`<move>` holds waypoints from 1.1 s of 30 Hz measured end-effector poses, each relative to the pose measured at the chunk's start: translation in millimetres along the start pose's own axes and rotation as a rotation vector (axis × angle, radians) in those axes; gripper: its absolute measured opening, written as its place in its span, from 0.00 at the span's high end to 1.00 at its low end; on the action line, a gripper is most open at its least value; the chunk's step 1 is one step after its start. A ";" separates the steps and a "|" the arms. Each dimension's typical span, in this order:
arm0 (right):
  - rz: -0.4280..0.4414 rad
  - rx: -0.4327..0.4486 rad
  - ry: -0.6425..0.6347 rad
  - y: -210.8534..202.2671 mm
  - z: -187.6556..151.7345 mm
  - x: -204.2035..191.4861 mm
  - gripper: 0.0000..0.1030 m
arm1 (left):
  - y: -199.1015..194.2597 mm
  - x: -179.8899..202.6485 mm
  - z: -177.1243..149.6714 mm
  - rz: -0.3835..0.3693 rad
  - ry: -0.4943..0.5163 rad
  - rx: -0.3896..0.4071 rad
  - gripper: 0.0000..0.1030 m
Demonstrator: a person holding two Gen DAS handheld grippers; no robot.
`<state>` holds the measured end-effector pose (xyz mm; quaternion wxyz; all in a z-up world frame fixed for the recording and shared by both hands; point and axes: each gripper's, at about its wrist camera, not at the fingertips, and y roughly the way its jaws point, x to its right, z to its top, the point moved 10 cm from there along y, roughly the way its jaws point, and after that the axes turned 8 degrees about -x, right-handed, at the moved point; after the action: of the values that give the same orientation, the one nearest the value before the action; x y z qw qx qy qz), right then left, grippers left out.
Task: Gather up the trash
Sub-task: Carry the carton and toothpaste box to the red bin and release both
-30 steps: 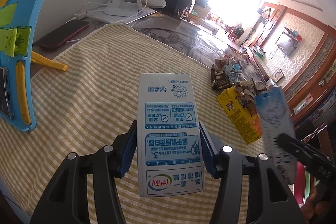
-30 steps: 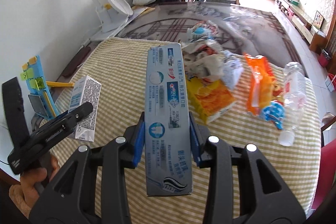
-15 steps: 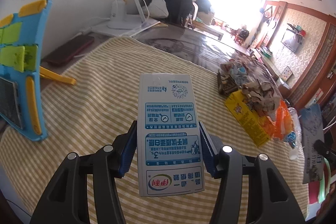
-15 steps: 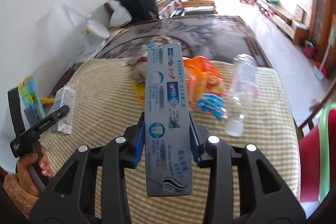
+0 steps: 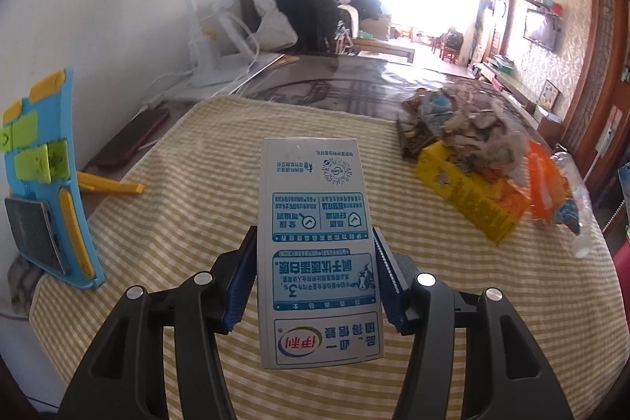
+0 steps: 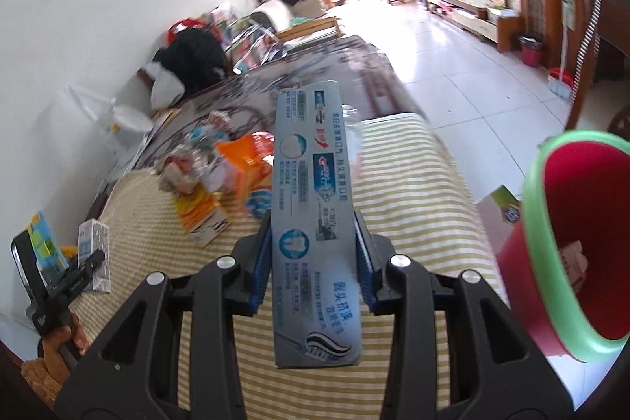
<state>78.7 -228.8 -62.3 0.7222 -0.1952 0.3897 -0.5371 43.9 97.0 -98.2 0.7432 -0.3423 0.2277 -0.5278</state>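
A white-and-blue milk carton [image 5: 319,254] is clamped between the blue pads of the left gripper [image 5: 315,274] and is held above the striped yellow cloth [image 5: 197,184] that covers the counter [image 5: 354,85]. In the right wrist view, the same carton [image 6: 94,254] is seen at the far left, beside a blue and yellow stand [image 6: 45,243], with the person's hand [image 6: 65,341] on the gripper handle below it.

A long grey-blue toothpaste box [image 6: 313,223] is gripped by the right gripper [image 6: 313,262], whose jaws are closed tight on its sides; the box is pointed away from the camera, over the cloth's right half. A red bin with a green rim [image 6: 551,262] is seen just beside the counter's right edge, close to the box, with some paper already lying inside.

A pile of remaining trash is left on the far part of the cloth: a yellow box [image 5: 464,199], an orange wrapper [image 5: 547,176], crumpled paper [image 5: 484,132] and a clear plastic bottle [image 5: 579,199], all touching or overlapping.
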 end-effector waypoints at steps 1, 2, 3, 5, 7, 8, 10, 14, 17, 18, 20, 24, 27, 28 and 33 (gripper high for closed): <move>0.003 0.007 0.019 -3.2 0.4 8.1 0.65 | -3.0 5.9 -0.9 -0.007 0.005 0.003 0.50; 0.004 0.011 0.031 -5.4 0.6 12.0 0.65 | -5.1 11.5 -1.8 -0.015 0.011 0.003 0.50; 0.003 0.022 0.053 -9.8 1.6 21.9 0.65 | -8.7 24.3 -4.4 -0.038 0.021 0.000 0.50; 0.000 0.037 0.080 -16.7 2.1 31.6 0.65 | -11.9 43.1 -7.6 -0.073 0.037 -0.010 0.50; -0.006 0.067 0.119 -27.9 5.7 48.4 0.65 | -18.1 73.9 -10.6 -0.124 0.075 -0.018 0.50; -0.012 0.080 0.132 -32.2 7.5 54.7 0.65 | -21.2 86.3 -12.5 -0.144 0.093 -0.020 0.50; -0.047 0.122 0.167 -46.9 11.7 75.5 0.65 | -29.8 116.3 -15.7 -0.200 0.134 -0.023 0.50; -0.069 0.196 0.260 -74.5 18.4 115.4 0.65 | -46.4 168.6 -23.9 -0.300 0.194 -0.030 0.50; -0.079 0.231 0.334 -89.4 17.4 142.9 0.65 | -53.9 204.3 -32.9 -0.372 0.231 -0.054 0.50; -0.102 0.237 0.354 -93.7 16.2 152.4 0.65 | -55.6 214.4 -34.7 -0.387 0.242 -0.059 0.50; -0.134 0.240 0.378 -98.1 13.4 163.5 0.65 | -60.4 235.9 -39.0 -0.426 0.266 -0.069 0.50; -0.155 0.217 0.435 -98.9 5.2 184.7 0.65 | -74.7 281.4 -47.8 -0.517 0.313 -0.085 0.50; -0.176 0.202 0.484 -95.9 -0.2 195.7 0.63 | -84.8 311.0 -51.0 -0.570 0.345 -0.092 0.50; -0.182 0.205 0.500 -96.6 -1.6 199.0 0.56 | -87.7 319.4 -51.1 -0.587 0.351 -0.095 0.50; -0.228 0.316 0.571 -123.4 -2.0 213.7 0.34 | -104.1 368.0 -55.8 -0.701 0.388 -0.128 0.50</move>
<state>25.8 -469.7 -52.6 0.5407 0.0351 0.4638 -0.7009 64.1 -285.8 -48.7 0.4385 -0.3390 0.2657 -0.7888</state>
